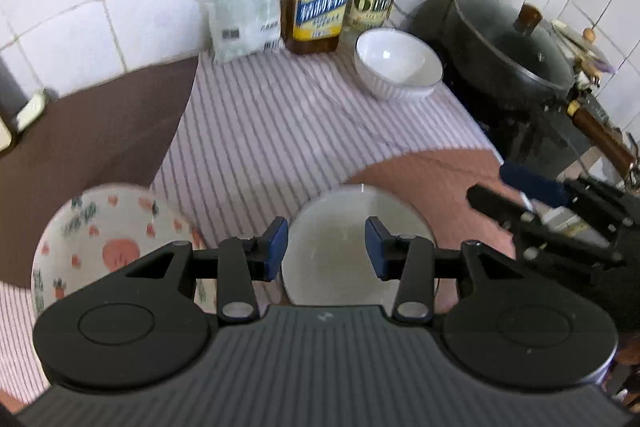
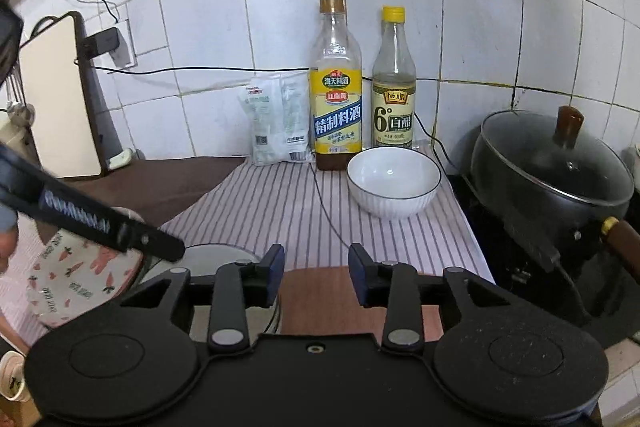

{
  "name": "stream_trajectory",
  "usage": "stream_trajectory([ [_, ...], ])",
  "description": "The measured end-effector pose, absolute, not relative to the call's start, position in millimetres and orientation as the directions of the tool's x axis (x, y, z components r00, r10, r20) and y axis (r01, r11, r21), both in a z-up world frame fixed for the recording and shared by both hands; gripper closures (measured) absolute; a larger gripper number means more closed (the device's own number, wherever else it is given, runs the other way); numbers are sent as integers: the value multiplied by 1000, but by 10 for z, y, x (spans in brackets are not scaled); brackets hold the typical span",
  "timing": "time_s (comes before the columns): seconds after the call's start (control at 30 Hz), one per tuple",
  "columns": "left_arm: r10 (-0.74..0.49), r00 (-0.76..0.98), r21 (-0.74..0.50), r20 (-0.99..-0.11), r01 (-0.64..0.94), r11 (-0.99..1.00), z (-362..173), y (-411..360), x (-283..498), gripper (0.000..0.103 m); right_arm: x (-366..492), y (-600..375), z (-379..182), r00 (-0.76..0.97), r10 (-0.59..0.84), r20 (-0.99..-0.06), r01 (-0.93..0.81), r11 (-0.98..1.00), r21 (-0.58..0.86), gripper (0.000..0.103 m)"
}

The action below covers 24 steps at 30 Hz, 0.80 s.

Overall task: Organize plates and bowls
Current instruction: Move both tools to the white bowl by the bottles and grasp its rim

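Note:
My left gripper (image 1: 326,247) is open and empty, hovering above a plain white bowl (image 1: 332,267) that sits on a brown plate (image 1: 432,187). A carrot-patterned bowl (image 1: 92,239) lies to its left, also in the right wrist view (image 2: 80,279). A white ribbed bowl (image 1: 398,63) stands at the back of the striped cloth, also in the right wrist view (image 2: 394,181). My right gripper (image 2: 316,269) is open and empty above the brown plate (image 2: 320,299), with the plain bowl's rim (image 2: 208,253) to its left. The right gripper shows in the left wrist view (image 1: 500,195).
Two bottles (image 2: 336,95) (image 2: 394,83) and a white bag (image 2: 280,119) stand against the tiled wall. A black lidded pot (image 2: 552,167) sits on the stove at the right. A brown mat (image 1: 100,131) and a cutting board (image 2: 60,99) are at the left.

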<state>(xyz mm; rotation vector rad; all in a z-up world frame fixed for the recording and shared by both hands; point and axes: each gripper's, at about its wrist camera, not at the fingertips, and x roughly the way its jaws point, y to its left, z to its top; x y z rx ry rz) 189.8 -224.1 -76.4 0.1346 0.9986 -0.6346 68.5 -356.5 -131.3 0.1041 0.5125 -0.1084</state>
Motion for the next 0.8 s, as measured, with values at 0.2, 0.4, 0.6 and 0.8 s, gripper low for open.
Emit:
stream_trajectory([
  [0.2, -517, 366, -249, -773, 575, 779, -722, -2398, 2258, 57, 1016, -3696, -1531, 860, -139, -491, 167, 986, 13, 49],
  [0.4, -537, 398, -245, -744, 585, 773, -819, -2645, 2558, 54, 1397, -3921, -1752, 827, -184, -531, 220, 976, 4, 37],
  [0.6, -551, 405, -264, -730, 576, 774, -1037, -2921, 2871, 42, 1623, -4147, -1853, 845, -145, -515, 234, 966, 110, 35],
  [0.8, -583, 397, -314, -709, 562, 765, -1196, -3154, 3175, 39, 1832, -4266, -1969, 833, -158, -530, 259, 958, 122, 28],
])
